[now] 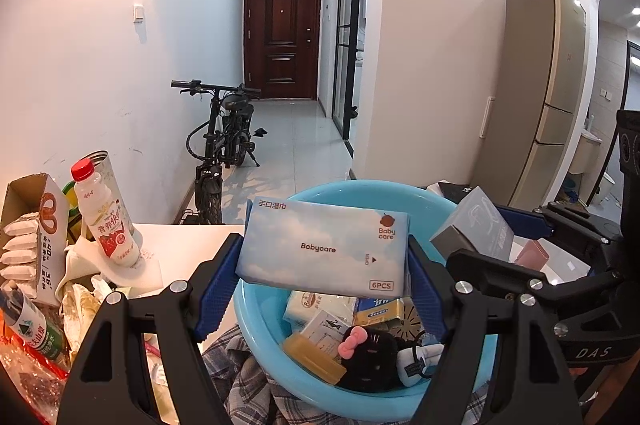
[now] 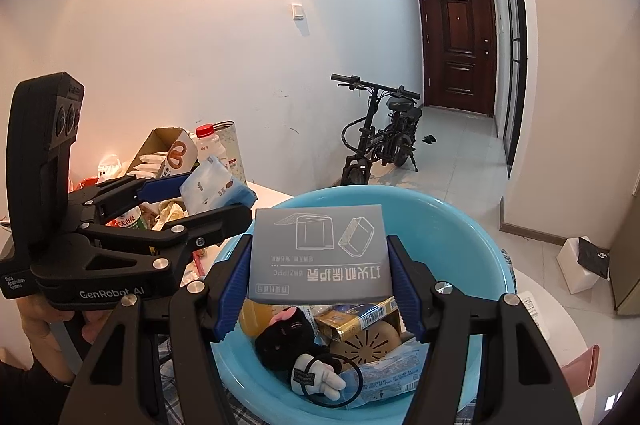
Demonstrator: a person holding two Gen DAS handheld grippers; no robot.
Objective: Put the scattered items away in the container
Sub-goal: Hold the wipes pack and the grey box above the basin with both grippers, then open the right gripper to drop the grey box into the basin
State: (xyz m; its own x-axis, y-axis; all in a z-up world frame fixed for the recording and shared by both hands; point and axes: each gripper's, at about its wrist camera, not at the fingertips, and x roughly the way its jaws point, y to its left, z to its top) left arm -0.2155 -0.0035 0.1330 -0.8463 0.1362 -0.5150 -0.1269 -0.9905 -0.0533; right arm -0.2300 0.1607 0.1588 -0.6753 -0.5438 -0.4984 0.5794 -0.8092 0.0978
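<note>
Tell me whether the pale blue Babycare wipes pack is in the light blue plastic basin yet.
Not yet. The wipes pack is clamped in the left claw, held above the basin.

One basin [image 1: 264,305]; two grippers – each gripping one pack (wipes [image 1: 324,249], grey box [image 2: 320,257]); two bottles [image 1: 108,213].

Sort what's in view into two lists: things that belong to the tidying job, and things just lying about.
Belongs to the job:
- wet wipes pack, held in left gripper
- grey box, held in right gripper
- blue basin, already holding small items

Just lying about:
- bicycle
- door
- fridge
</note>
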